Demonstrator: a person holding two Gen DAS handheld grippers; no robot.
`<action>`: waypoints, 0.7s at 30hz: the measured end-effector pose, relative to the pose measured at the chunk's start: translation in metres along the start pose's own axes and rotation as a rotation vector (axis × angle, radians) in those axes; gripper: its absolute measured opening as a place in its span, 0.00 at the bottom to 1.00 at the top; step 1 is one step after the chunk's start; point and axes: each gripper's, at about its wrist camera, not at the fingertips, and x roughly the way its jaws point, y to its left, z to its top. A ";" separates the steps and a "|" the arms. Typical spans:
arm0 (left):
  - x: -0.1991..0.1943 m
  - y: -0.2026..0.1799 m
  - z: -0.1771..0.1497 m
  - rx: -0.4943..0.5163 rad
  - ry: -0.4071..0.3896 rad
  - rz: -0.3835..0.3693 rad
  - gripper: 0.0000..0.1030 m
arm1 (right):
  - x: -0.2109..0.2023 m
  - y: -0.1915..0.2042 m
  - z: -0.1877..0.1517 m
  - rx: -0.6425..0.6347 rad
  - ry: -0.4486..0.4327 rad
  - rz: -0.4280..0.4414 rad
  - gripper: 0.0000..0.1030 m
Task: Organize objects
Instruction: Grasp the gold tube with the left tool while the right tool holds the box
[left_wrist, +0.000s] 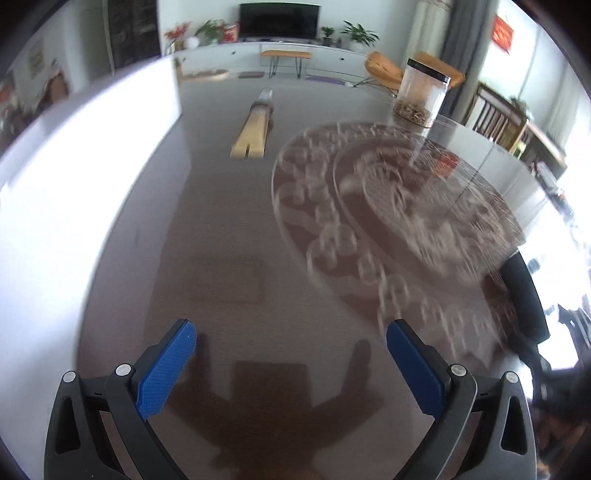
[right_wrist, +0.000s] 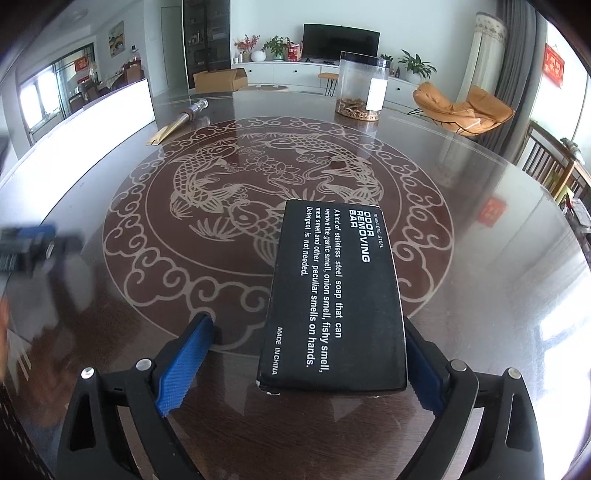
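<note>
I see my right gripper (right_wrist: 306, 354) spread wide around the black box (right_wrist: 334, 295), which lies flat on the table (right_wrist: 480, 295) near its front edge. My left gripper (left_wrist: 291, 365) gapes empty.

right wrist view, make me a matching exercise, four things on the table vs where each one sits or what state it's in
Things:
1. black box
2. clear jar
3. wooden holder
4. right tool

Places or states:
A. far left, lying flat outside the fish pattern
B. open, left pad clear of the box
C. far side, upright, black lid on
D. lying flat between the pads, printed side up

Pairs: 1-D, 2-C, 3-A, 4-B
</note>
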 end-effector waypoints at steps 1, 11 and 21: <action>0.003 -0.002 0.012 0.028 -0.012 0.010 1.00 | 0.000 0.000 0.000 -0.001 0.000 -0.001 0.93; 0.092 0.019 0.129 0.022 0.078 0.077 1.00 | 0.001 -0.001 0.000 -0.004 0.000 0.003 0.94; 0.122 0.036 0.189 -0.028 0.061 0.080 0.78 | -0.001 0.000 0.000 -0.008 -0.006 -0.018 0.94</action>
